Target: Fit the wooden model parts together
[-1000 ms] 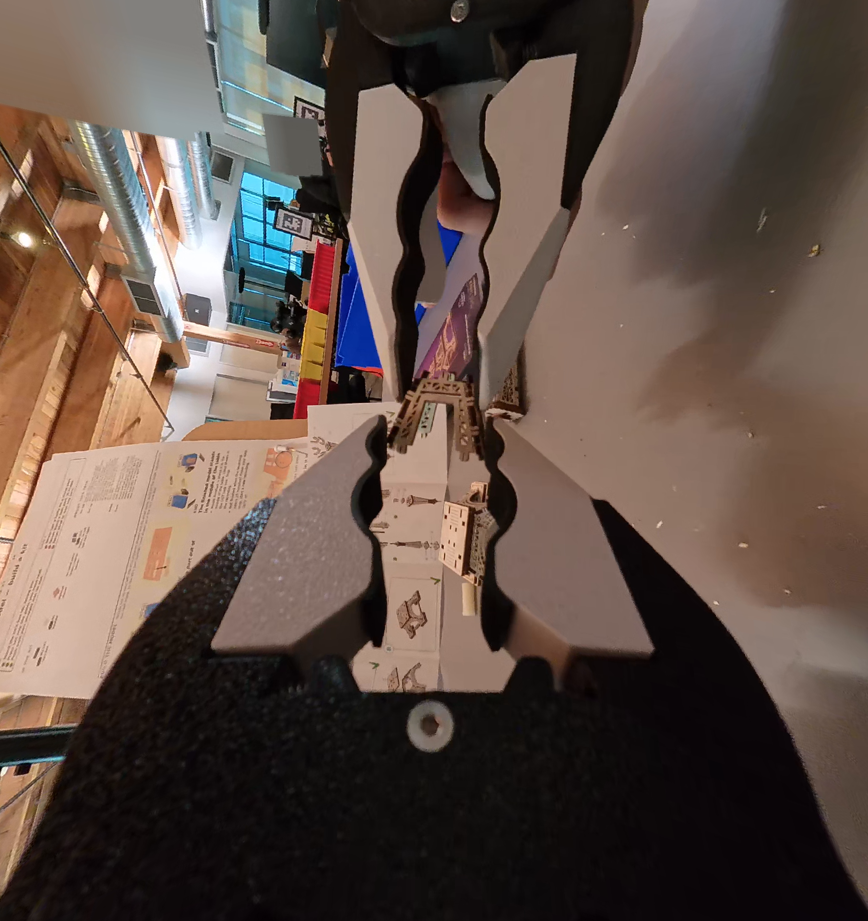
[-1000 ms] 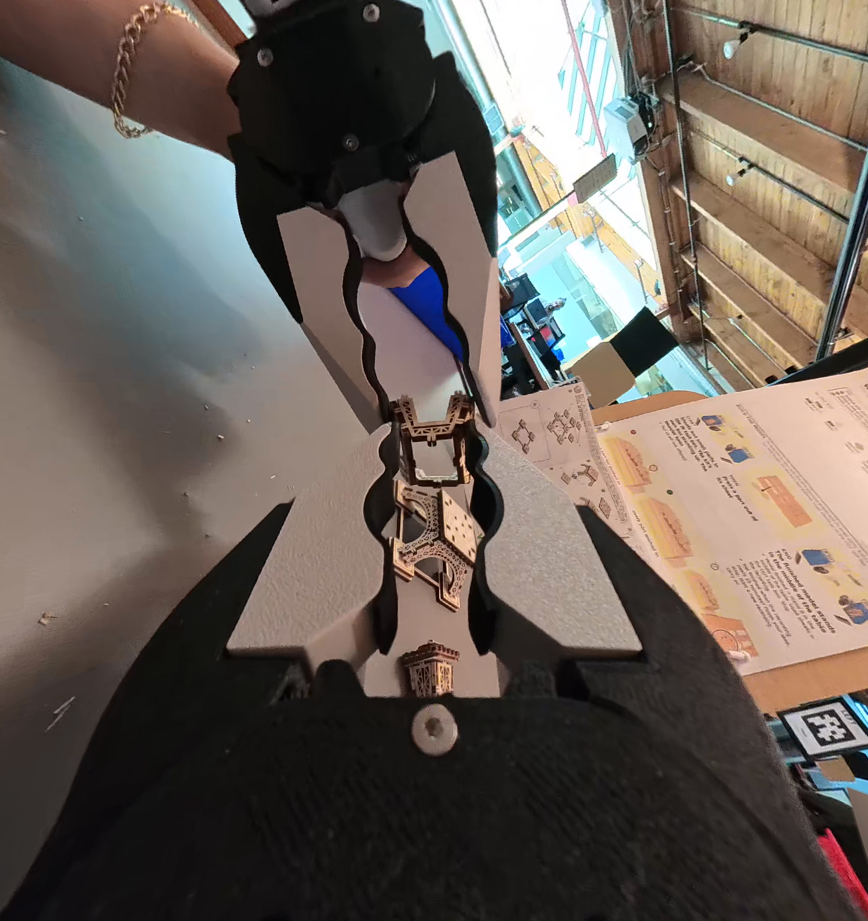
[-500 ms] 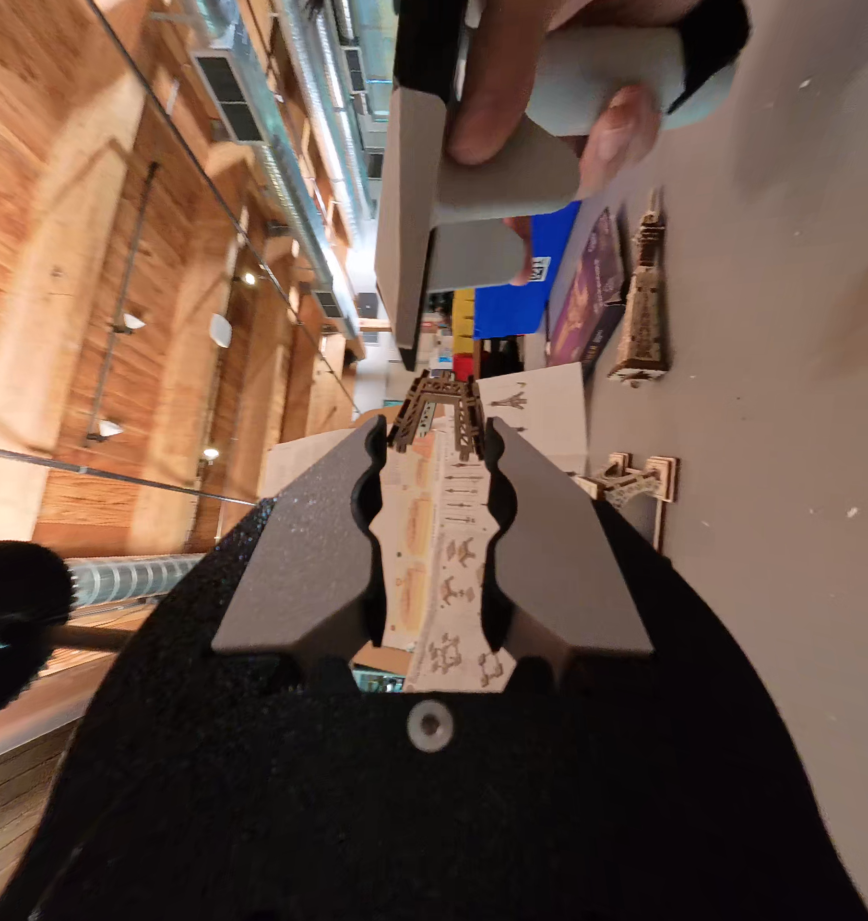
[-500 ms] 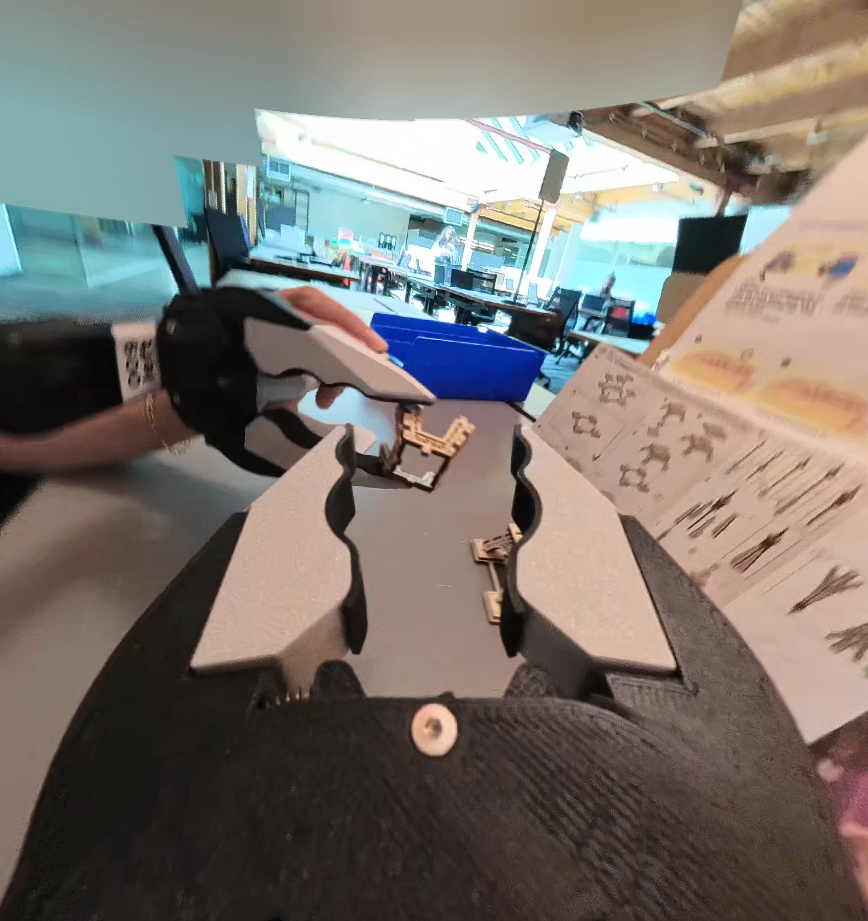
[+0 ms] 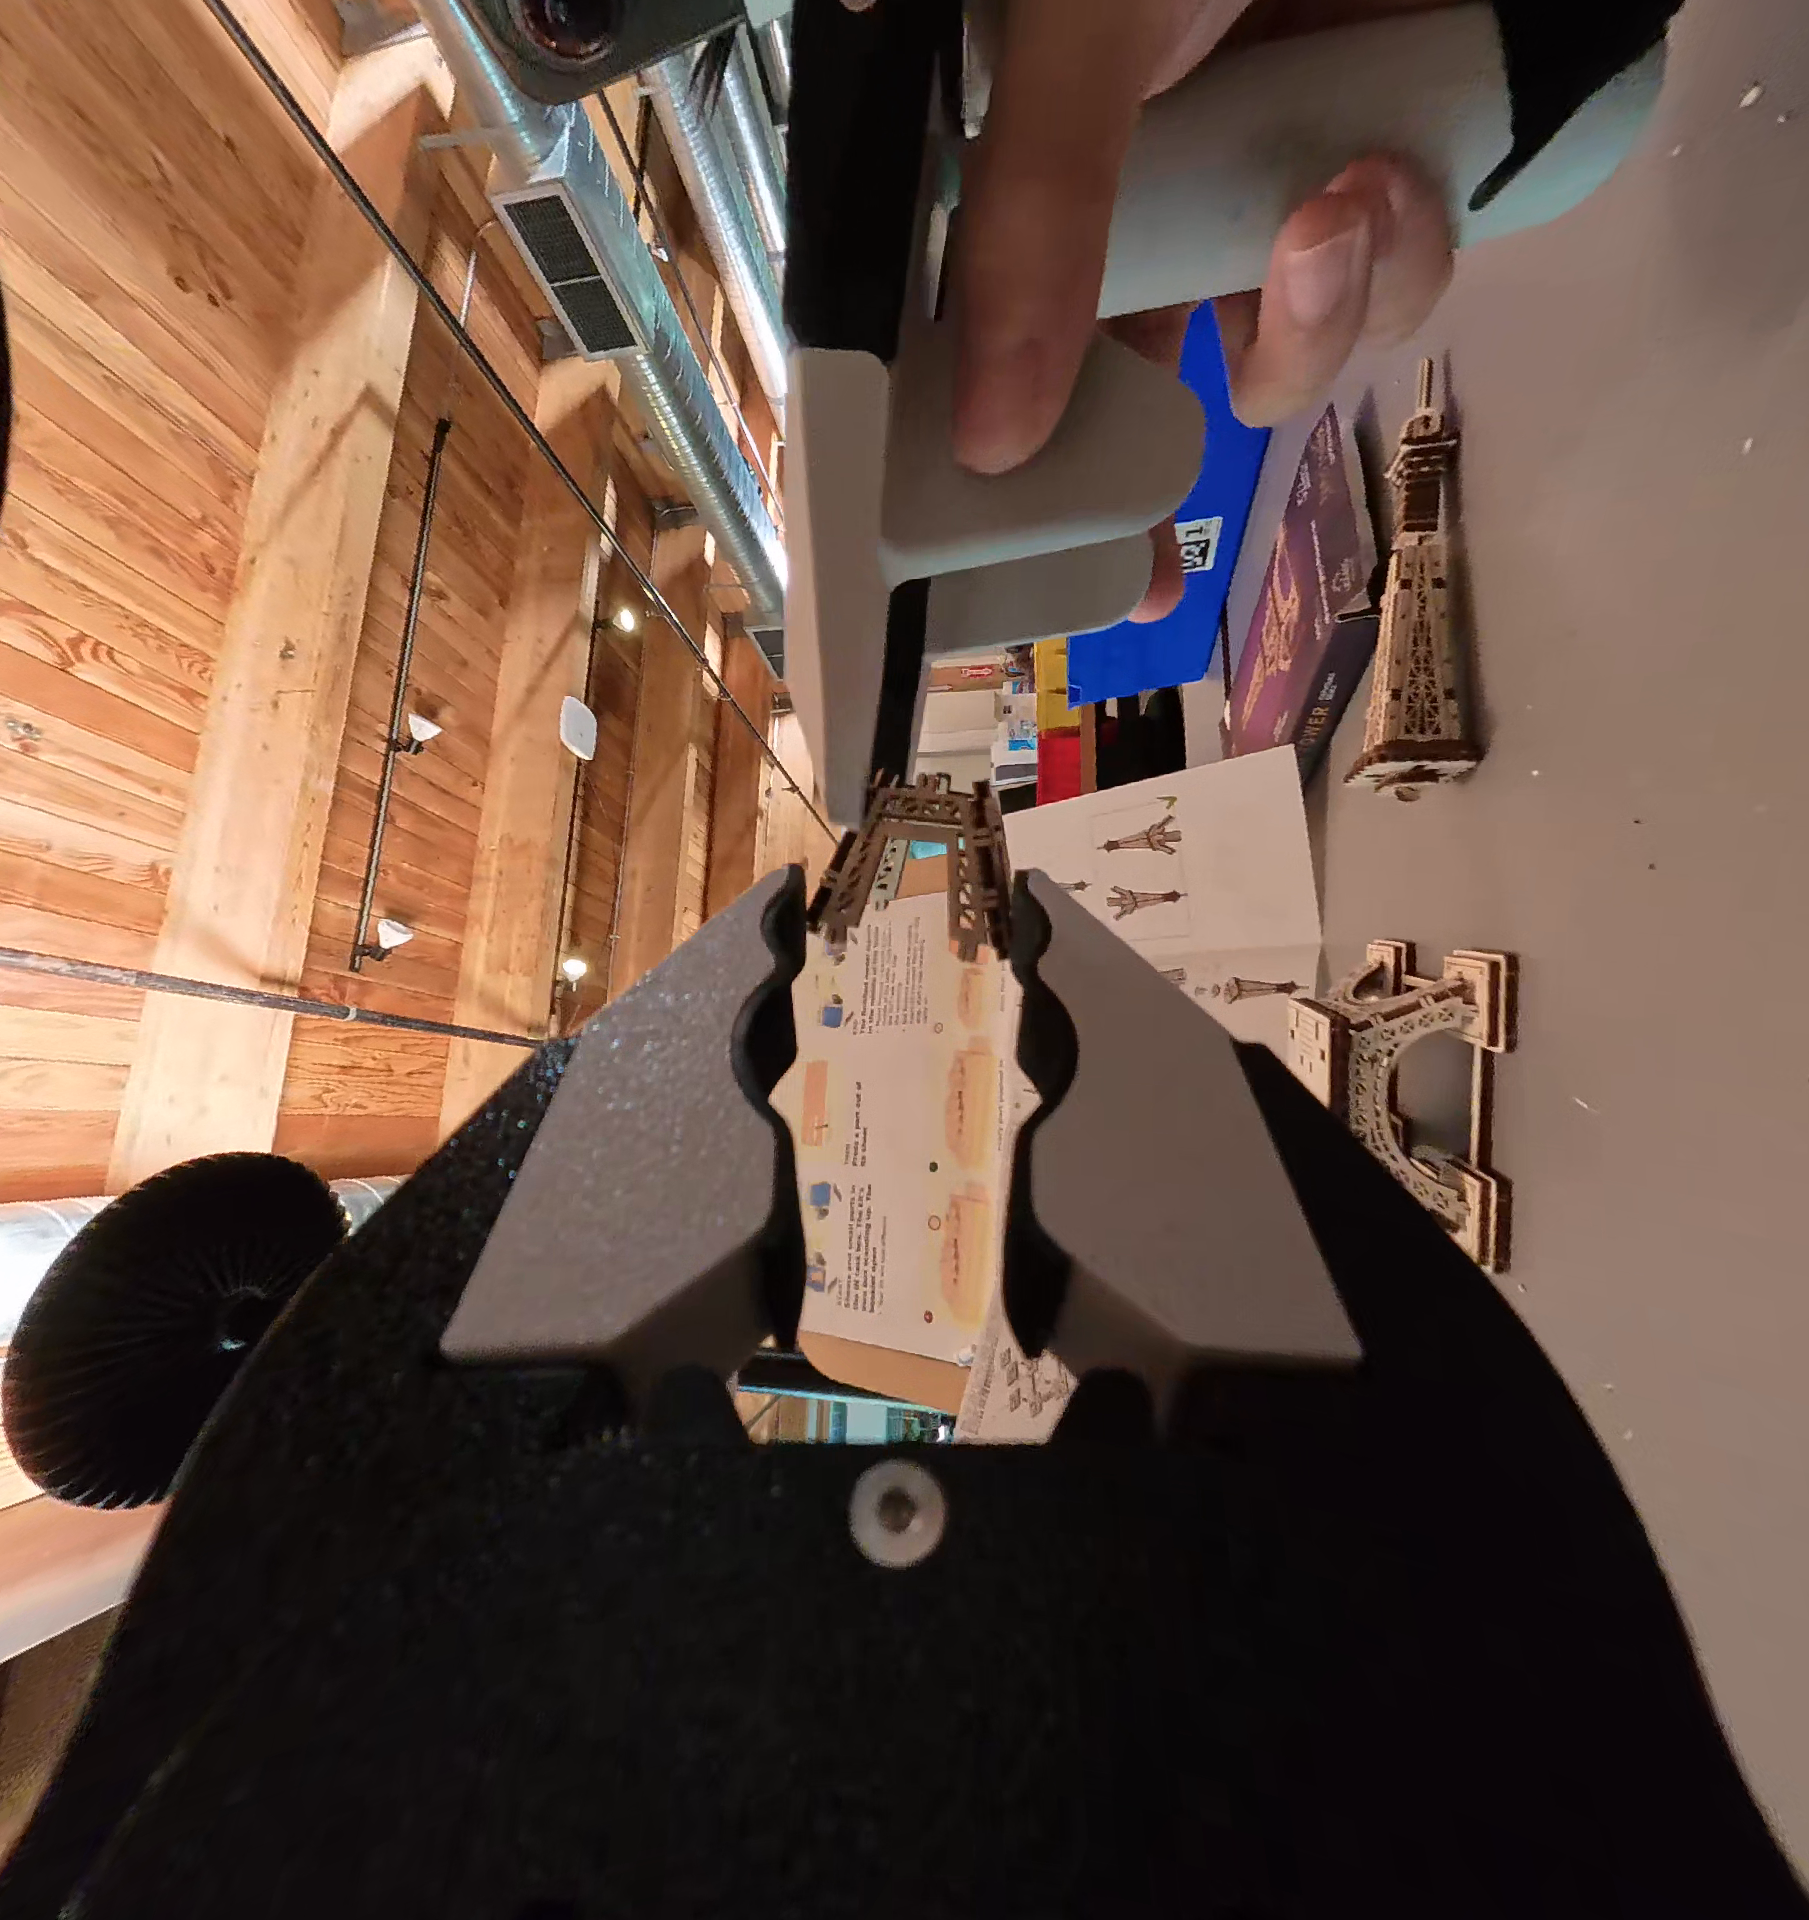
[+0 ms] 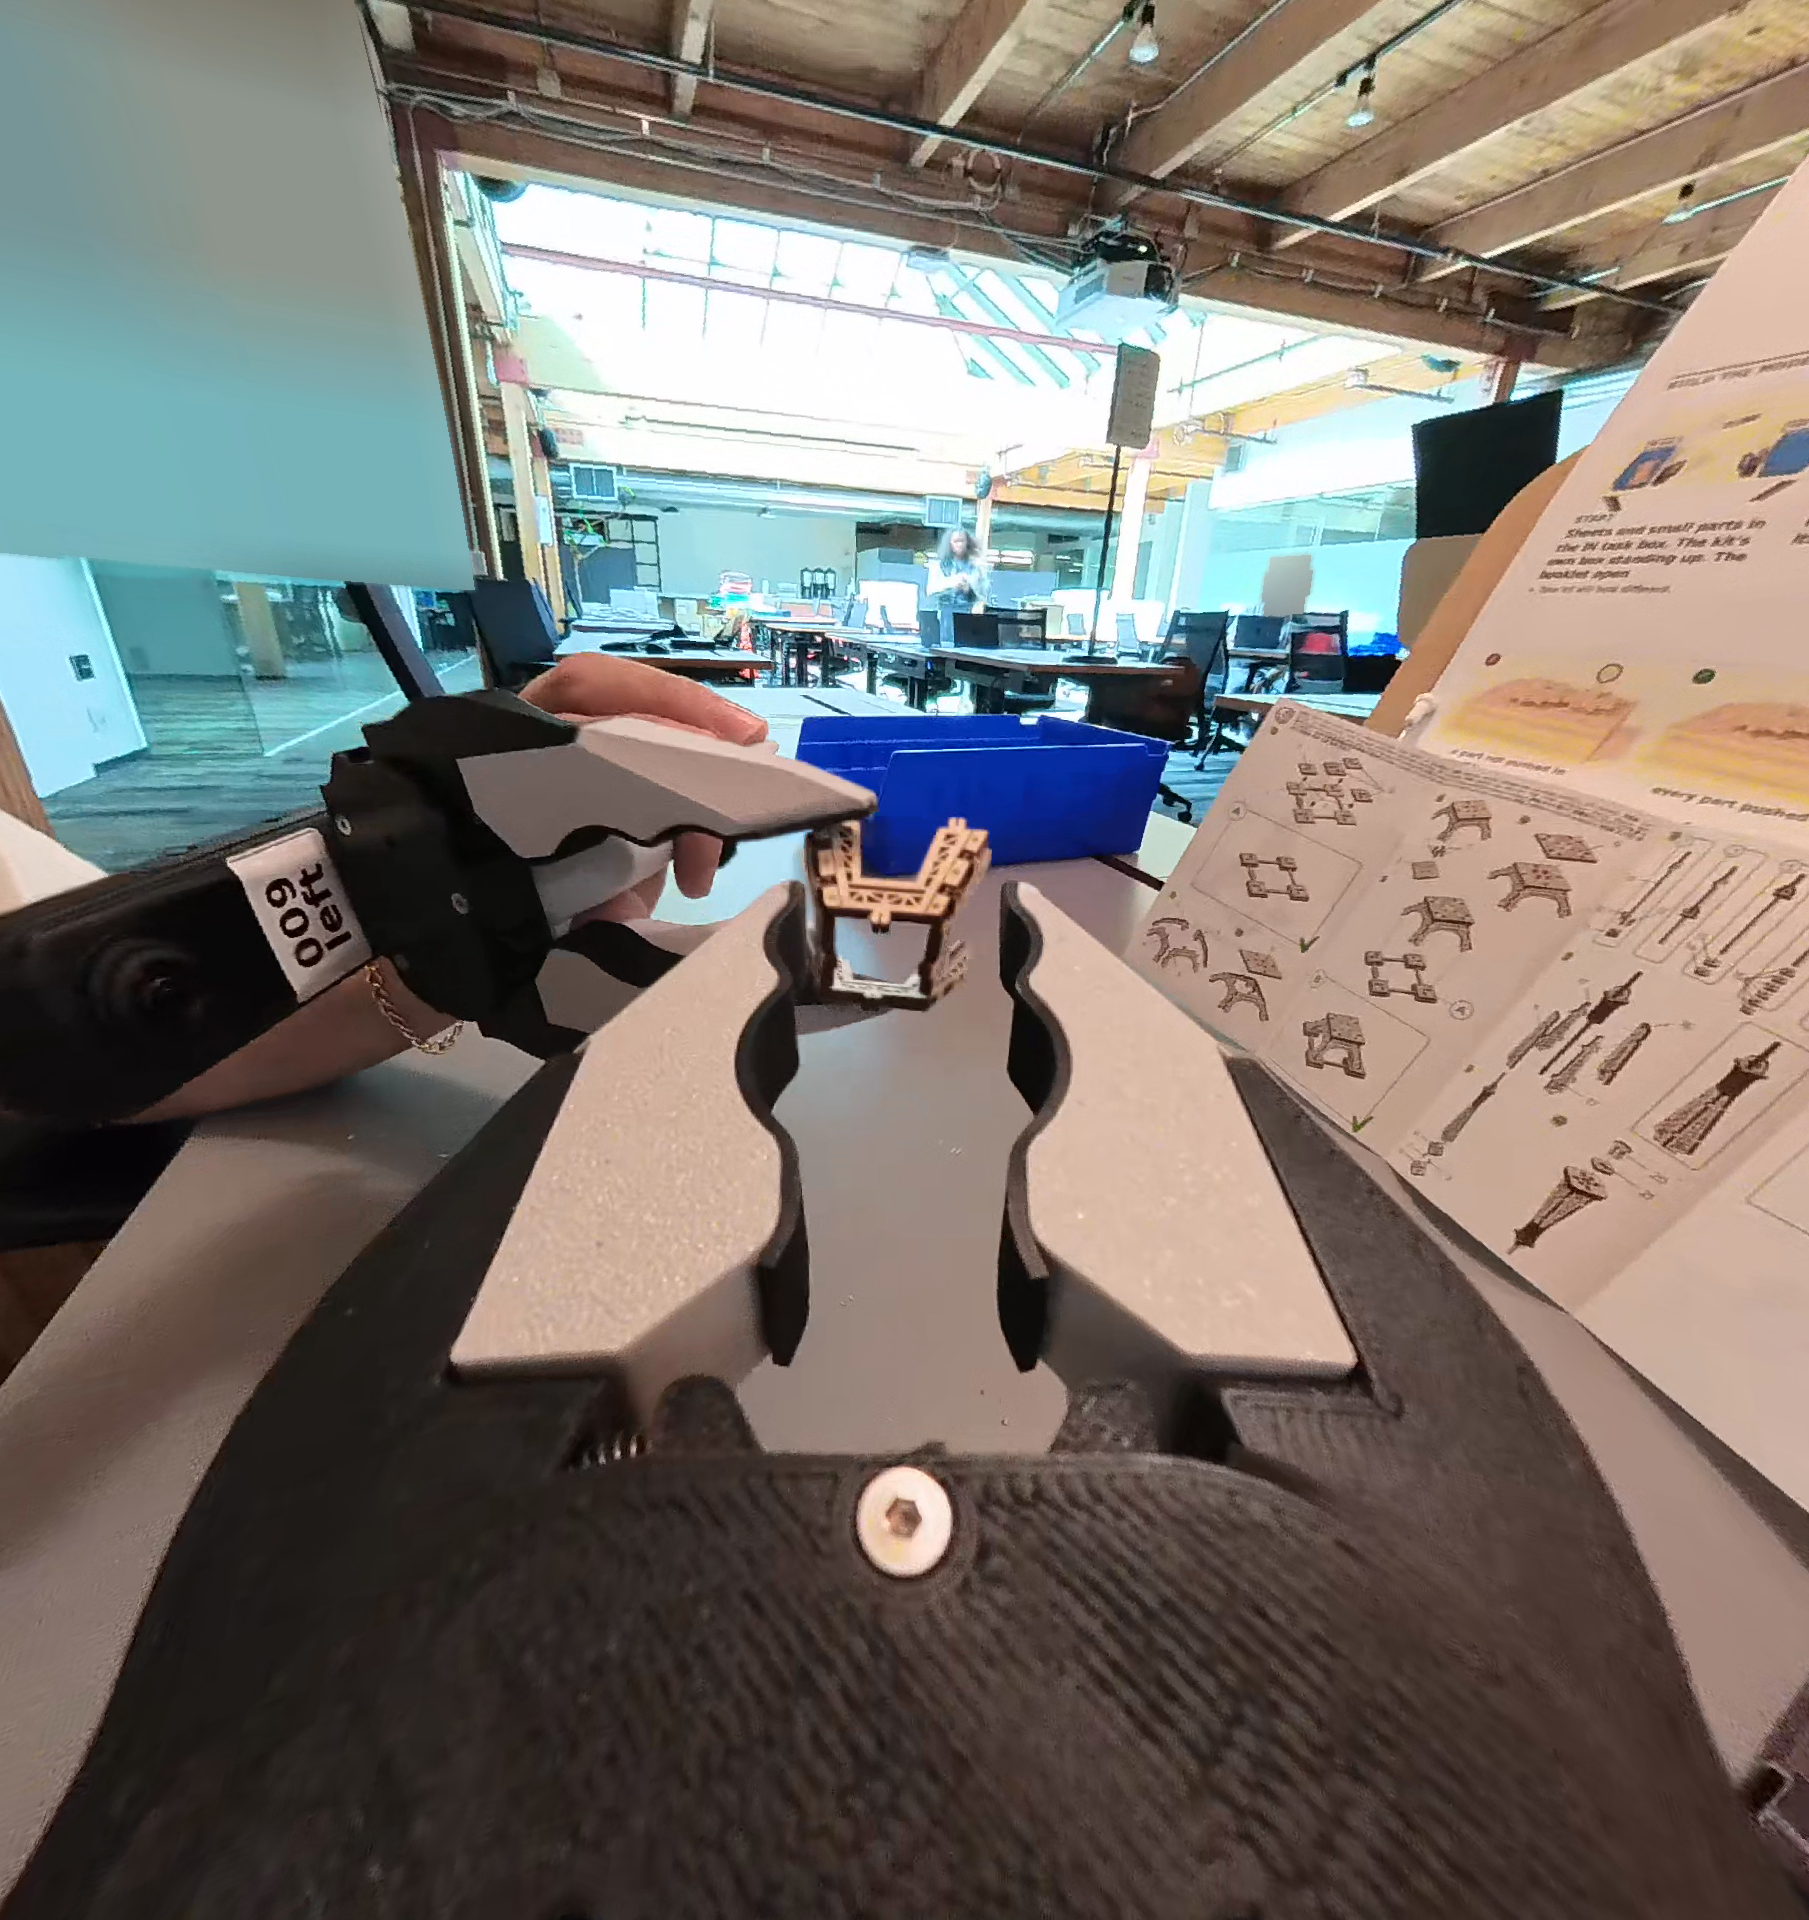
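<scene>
Part: small brown lattice wooden frame (image 6: 895, 914), light, brittle; grip its corner legs.
Left tongs (image 5: 910, 904): clamped on frame.
Right tongs (image 6: 900, 935): apart, straddling it.

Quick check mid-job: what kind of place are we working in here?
Likely an open-plan office or workshop loft: rows of desks with office chairs behind the grey worktable, exposed timber ceiling beams, and silver ventilation ducts along wood-panelled walls.
</scene>
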`<state>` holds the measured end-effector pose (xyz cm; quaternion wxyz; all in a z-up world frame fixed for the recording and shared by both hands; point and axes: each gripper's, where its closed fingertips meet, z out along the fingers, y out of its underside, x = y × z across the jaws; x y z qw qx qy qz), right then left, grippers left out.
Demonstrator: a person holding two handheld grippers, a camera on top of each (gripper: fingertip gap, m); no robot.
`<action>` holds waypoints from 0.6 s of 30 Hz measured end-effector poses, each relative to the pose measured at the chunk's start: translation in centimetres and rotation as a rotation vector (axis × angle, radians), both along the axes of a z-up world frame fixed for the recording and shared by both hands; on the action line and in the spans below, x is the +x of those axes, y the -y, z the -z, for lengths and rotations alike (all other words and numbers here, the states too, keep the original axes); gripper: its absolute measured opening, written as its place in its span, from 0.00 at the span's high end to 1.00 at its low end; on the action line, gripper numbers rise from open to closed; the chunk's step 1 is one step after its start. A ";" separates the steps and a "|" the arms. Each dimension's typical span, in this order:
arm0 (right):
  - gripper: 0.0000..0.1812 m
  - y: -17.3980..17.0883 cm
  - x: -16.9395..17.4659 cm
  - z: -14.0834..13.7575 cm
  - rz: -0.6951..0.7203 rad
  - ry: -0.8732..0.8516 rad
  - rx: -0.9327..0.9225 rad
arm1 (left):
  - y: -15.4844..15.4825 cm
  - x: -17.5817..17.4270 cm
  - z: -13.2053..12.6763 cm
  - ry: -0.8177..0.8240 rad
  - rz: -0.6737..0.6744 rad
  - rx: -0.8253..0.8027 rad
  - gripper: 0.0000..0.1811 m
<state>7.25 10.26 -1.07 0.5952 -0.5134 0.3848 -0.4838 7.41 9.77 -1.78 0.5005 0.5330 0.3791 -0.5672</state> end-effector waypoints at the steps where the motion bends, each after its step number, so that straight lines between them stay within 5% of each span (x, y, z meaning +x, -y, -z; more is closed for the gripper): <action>1: 0.79 -0.1 0.0 0.0 -0.005 -0.002 0.003 | 0.0 -0.1 0.0 0.006 0.003 -0.007 0.80; 18: 0.83 -0.5 0.0 -0.6 0.044 0.034 0.000 | -0.2 -0.4 -0.6 0.031 -0.019 -0.076 0.80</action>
